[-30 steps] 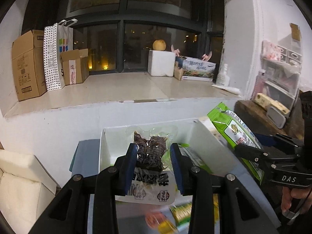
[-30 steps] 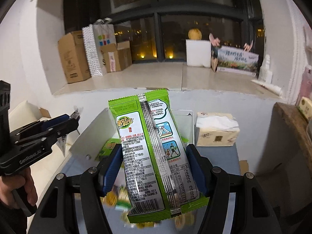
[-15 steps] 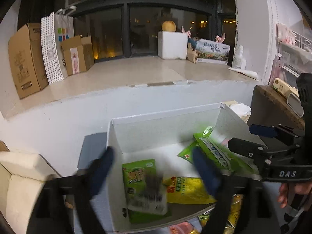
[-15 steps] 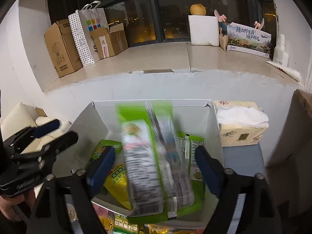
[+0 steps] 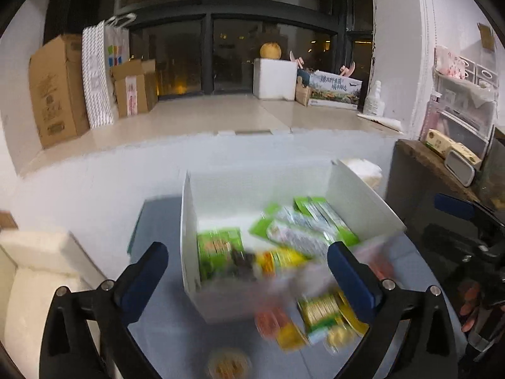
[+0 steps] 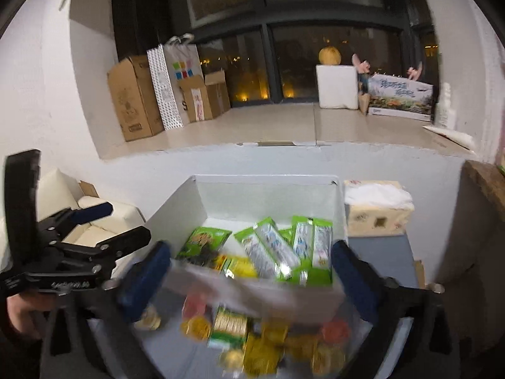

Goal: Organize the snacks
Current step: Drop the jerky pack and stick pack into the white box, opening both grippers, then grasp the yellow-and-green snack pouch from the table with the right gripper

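Loose small snack packets [image 6: 252, 338], yellow, green and orange, lie scattered on the grey tabletop [image 5: 176, 331] just before the open white cardboard box [image 6: 265, 195], directly below and between both empty, wide-open grippers, right gripper [image 6: 252, 281] and left gripper [image 5: 246, 271] about equally near.

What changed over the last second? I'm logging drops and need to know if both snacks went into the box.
Both were let go. The left gripper released the dark snack pack, the right gripper the long green packet; both now lie in the white box. Both grippers are open and drawn back over the loose snacks in front. The box and tissue box stayed put.
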`<action>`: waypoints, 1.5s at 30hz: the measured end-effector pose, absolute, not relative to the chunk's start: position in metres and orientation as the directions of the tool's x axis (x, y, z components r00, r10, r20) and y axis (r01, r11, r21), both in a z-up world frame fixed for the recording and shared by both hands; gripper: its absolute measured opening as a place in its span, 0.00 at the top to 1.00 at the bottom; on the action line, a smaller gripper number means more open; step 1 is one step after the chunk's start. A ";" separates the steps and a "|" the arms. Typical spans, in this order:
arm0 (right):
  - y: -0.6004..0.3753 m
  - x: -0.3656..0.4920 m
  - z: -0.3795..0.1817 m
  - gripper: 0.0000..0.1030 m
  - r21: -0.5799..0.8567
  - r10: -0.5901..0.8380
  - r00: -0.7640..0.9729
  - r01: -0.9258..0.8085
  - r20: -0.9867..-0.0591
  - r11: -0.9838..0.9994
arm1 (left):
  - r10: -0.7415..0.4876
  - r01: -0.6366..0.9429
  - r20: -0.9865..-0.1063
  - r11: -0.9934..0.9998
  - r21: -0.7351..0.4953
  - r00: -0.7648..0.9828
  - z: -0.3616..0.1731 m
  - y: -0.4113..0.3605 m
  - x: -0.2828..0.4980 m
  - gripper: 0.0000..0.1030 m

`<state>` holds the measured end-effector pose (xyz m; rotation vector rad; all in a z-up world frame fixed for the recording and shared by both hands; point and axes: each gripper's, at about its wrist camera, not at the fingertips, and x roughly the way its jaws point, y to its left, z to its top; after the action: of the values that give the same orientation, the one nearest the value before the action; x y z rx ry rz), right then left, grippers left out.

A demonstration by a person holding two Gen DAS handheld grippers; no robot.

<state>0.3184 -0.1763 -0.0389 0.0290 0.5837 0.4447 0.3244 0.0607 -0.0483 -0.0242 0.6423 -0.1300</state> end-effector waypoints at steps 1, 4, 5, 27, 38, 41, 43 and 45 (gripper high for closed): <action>-0.181 0.308 -0.040 0.00 0.146 0.406 0.747 -0.391 -0.526 0.909 | -0.142 0.116 -0.595 0.990 -0.083 0.791 -0.051 0.060 0.312 0.00; -0.199 0.269 -0.053 0.00 0.149 0.380 0.751 -0.360 -0.539 0.921 | -0.149 0.113 -0.597 0.989 -0.098 0.788 -0.064 0.054 0.272 0.00; -0.202 0.260 -0.058 0.00 0.144 0.368 0.752 -0.349 -0.547 0.926 | -0.145 0.100 -0.601 0.989 -0.108 0.786 -0.070 0.052 0.255 0.00; -0.184 0.271 -0.153 0.00 0.217 0.301 0.670 -0.209 -0.679 0.954 | -0.142 0.063 -0.650 0.988 -0.143 0.747 -0.112 0.046 0.158 0.00; -0.164 0.327 -0.183 0.34 0.270 0.277 0.606 -0.105 -0.746 0.957 | -0.137 0.044 -0.674 0.987 -0.153 0.726 -0.127 0.055 0.164 0.00; -0.163 0.332 -0.193 0.35 0.279 0.284 0.595 -0.102 -0.752 0.955 | -0.133 0.040 -0.680 0.988 -0.151 0.721 -0.131 0.056 0.165 0.00; -0.162 0.334 -0.198 0.35 0.272 0.278 0.591 -0.101 -0.758 0.957 | -0.132 0.034 -0.678 0.987 -0.156 0.723 -0.132 0.058 0.166 0.00; -0.155 0.333 -0.200 0.40 0.212 0.239 0.599 -0.116 -0.764 0.970 | -0.131 0.030 -0.681 0.987 -0.159 0.720 -0.133 0.058 0.168 0.00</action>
<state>0.3333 -0.1554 -0.2004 0.1454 0.9059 0.2067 0.1680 0.0582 -0.1334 -0.1398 0.7623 -0.0897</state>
